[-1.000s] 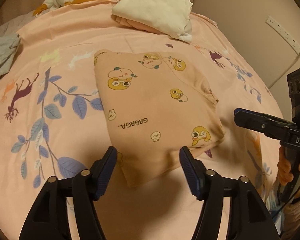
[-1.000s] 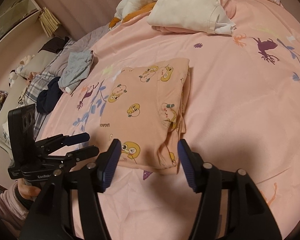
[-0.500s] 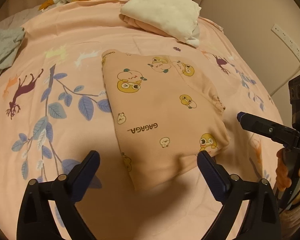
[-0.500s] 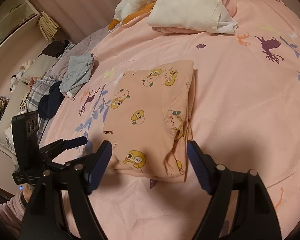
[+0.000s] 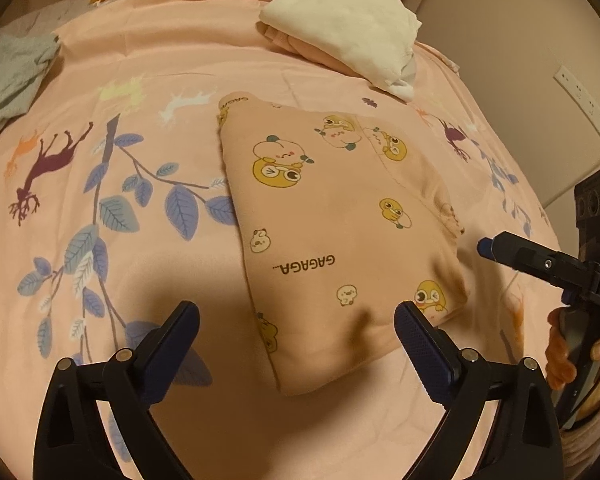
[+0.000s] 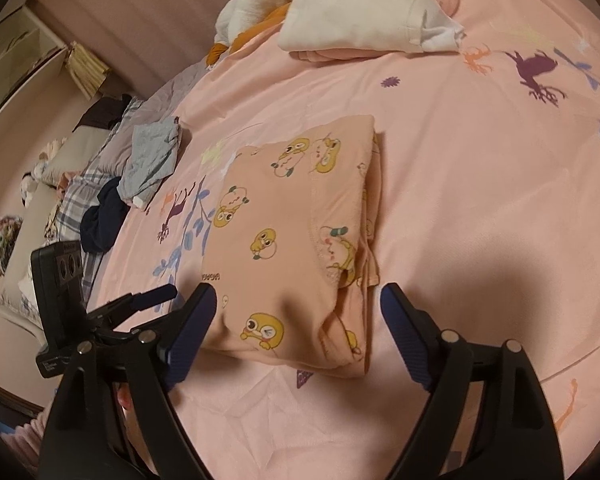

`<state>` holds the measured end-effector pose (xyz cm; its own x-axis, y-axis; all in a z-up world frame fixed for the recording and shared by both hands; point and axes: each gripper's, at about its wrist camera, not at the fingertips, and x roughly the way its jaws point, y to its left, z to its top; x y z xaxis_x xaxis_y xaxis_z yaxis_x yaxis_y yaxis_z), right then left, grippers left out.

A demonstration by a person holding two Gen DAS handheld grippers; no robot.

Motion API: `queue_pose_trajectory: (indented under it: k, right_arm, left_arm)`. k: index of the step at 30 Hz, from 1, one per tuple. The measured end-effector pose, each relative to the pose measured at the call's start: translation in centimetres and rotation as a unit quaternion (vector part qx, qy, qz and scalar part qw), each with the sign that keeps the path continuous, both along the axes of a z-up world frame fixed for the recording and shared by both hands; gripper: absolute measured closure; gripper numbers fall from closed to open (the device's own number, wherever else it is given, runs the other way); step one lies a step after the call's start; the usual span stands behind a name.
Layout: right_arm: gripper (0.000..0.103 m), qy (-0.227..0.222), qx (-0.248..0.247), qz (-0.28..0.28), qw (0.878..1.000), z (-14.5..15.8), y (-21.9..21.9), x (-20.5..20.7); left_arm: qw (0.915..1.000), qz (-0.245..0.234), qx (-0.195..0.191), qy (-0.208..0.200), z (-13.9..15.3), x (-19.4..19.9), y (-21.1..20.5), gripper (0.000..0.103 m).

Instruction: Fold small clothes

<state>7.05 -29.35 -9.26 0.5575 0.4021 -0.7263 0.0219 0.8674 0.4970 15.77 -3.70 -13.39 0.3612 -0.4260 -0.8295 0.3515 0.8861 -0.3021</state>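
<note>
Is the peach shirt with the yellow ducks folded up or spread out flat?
Folded. The duck shirt lies as a neat thick rectangle on the bedspread, with stacked layers showing along its right edge.

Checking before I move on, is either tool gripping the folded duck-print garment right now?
No, the folded garment lies flat on the bedspread, ahead of the open left tool.

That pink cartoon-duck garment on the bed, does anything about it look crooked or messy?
Mostly neat. The folded duck-print garment lies flat on the bedspread, but along its right side the under-layers stick out unevenly past the top fold.
</note>
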Motion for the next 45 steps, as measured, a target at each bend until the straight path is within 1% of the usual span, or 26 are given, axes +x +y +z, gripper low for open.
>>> queue_pose_trajectory:
  k: [5, 10, 27, 45]
  right_arm:
    - [0.018, 0.011, 0.013, -0.013, 1.000, -0.6, -0.7, 0.3]
    - [0.018, 0.017, 0.016, -0.017, 1.000, -1.2, -1.1, 0.9]
    - [0.018, 0.028, 0.015, -0.015, 0.999, -2.3, -0.8, 2.9]
    - [0.018, 0.028, 0.011, -0.021, 0.999, -2.8, -1.4, 3.9]
  left_arm:
    - [1.0000, 0.006, -0.003, 0.004, -0.4, 0.4, 0.2, 0.006]
    - [0.9999, 0.011, -0.006, 0.010, -0.8, 0.8, 0.2, 0.006]
    - [0.9995, 0.013, -0.012, 0.025, -1.9, 1.9, 0.2, 0.006]
    - [0.9995, 0.012, -0.010, 0.026, -2.4, 2.7, 0.0, 0.006]
